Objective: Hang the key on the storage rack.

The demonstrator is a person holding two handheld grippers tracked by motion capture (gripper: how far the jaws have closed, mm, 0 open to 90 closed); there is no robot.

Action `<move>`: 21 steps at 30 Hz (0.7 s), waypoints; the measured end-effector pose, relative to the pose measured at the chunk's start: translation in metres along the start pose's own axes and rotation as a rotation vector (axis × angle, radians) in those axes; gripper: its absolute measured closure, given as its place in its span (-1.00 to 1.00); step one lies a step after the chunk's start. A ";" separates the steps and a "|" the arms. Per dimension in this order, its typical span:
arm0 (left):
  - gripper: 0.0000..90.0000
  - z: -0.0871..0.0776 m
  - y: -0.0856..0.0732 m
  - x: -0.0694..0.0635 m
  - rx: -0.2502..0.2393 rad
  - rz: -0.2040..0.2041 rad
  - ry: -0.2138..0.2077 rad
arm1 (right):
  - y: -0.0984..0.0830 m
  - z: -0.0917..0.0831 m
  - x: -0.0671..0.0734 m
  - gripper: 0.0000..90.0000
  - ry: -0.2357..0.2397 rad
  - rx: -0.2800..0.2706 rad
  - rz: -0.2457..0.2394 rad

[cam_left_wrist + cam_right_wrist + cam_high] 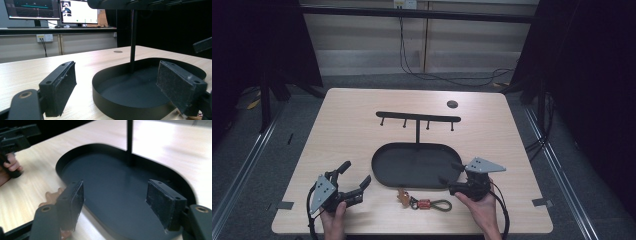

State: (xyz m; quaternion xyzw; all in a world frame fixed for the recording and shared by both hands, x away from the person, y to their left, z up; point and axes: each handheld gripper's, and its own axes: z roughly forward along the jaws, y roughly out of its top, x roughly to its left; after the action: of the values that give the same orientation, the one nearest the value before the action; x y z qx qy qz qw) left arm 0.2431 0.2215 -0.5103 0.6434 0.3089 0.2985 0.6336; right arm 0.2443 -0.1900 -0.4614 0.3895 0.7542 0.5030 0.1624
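We judge this the opening step: nothing is held. Our left gripper (355, 182) rests released on the pale wood-grain table (347, 120), jaws spread wide, just left of the matte black oval metal tray (384, 172) with its thin post and pegged crossbar (418, 117). Near the front edge lies a keychain with amber tag, red barrel and olive cord loop (424, 204). Our right gripper (450, 173) hangs released at the tray's right end. The next move probably calls for pinching that thin, floppy keychain.
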 end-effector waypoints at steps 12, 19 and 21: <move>-0.65 0.000 0.000 0.000 0.000 -0.001 0.001 | 0.022 0.018 0.003 -0.08 0.069 0.148 -0.019; -0.65 0.000 0.000 0.000 -0.001 -0.001 -0.001 | 0.035 0.022 0.012 0.10 0.117 0.284 -0.085; -0.65 0.000 0.000 0.000 -0.001 -0.002 0.000 | 0.036 0.022 0.013 0.12 0.129 0.321 -0.090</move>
State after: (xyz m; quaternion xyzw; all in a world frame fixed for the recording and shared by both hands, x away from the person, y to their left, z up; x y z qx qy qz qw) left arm 0.2431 0.2215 -0.5103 0.6429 0.3093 0.2978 0.6342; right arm 0.2650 -0.1596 -0.4373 0.3432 0.8504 0.3923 0.0717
